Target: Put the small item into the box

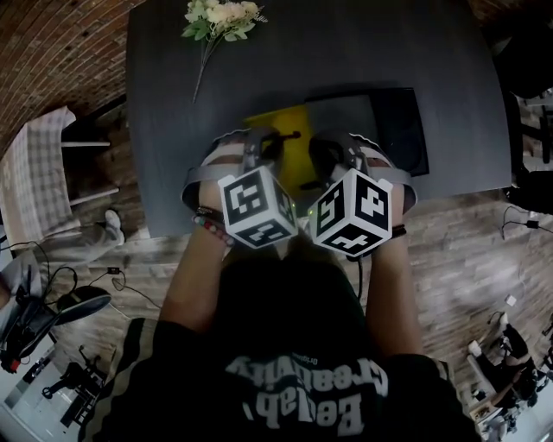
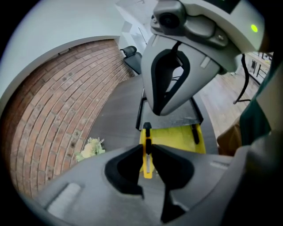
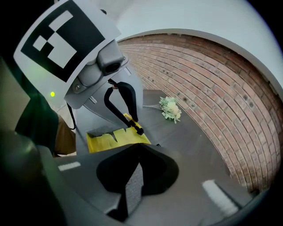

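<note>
A slim yellow utility knife [image 2: 148, 168] with black trim is the small item. My left gripper [image 2: 148, 148] is shut on it and holds it just above the near edge of the open yellow box [image 2: 177, 137]. In the right gripper view the knife [image 3: 135, 126] hangs from the left gripper [image 3: 131, 120] over the box [image 3: 110, 140]. My right gripper [image 3: 139, 145] is shut with nothing between its pads, close beside the left one. In the head view both grippers [image 1: 275, 142] [image 1: 328, 151] sit side by side over the yellow box [image 1: 278, 119].
A black lid or tray [image 1: 384, 121] lies against the box's right side on the dark table [image 1: 173, 104]. A small bunch of pale flowers [image 1: 220, 17] lies at the table's far edge. A brick wall [image 3: 212, 88] runs beyond it, and a chair [image 1: 39, 186] stands at the left.
</note>
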The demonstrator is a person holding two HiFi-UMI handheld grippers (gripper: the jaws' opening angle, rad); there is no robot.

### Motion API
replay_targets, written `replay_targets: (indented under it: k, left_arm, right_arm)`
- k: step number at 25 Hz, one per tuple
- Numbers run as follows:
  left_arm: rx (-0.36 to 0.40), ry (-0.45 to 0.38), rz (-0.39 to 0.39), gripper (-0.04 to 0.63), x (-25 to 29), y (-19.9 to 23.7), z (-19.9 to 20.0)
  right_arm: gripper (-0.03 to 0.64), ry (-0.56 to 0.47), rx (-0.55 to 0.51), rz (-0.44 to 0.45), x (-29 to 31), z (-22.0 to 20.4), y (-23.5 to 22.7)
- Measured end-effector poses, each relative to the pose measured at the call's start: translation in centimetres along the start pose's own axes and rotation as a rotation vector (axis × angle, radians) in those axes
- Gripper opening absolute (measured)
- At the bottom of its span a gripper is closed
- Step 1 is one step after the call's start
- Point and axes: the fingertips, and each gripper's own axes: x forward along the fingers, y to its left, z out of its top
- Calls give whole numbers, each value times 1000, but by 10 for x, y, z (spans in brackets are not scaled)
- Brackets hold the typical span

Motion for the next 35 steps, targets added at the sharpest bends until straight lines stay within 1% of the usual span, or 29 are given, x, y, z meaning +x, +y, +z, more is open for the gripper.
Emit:
replay_targets:
  k: [14,23,35]
  left_arm:
    - [-7,22,-93,67,34,-27,-30]
    - [-7,22,-129,67,52,-39,-34]
    - [-5,31,-169,68,68,-51,-32]
  right_arm:
    - [6,32,30,50,36,-10,21]
    - [6,63,46,78,50,-24,31]
    - [6,73,51,103,55,-38,35]
